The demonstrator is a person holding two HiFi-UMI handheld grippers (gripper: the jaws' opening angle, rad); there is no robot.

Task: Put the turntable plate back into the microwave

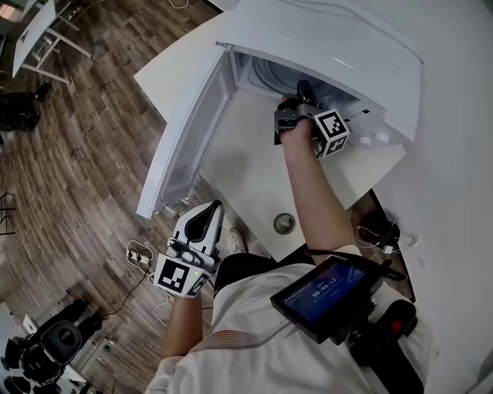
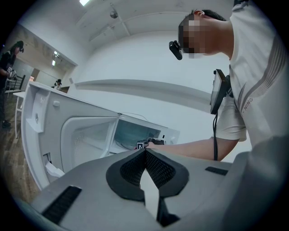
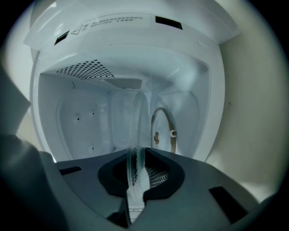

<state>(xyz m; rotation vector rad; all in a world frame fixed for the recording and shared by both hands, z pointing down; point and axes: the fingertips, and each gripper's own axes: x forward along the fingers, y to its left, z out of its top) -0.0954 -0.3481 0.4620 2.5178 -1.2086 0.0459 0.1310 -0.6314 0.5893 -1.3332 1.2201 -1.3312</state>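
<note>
Clamping the turntable plate [image 3: 137, 135], the right tool [image 3: 135, 173] faces the microwave [image 3: 135, 43]; left tool [image 2: 145, 152] pinched together, empty.

Bright, even room light washed out the white microwave [image 1: 331, 46] in the head view. Both gripper views bent strongly at the edges, with dark corners. Inside it the light was cool and dim; a ceiling lamp [image 2: 84, 2] glared overhead.

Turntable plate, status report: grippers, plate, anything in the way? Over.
Right gripper shut on turntable plate, gripped by its rim at the microwave mouth. Left gripper shut, empty. Door open, roller ring inside, path clear.
</note>
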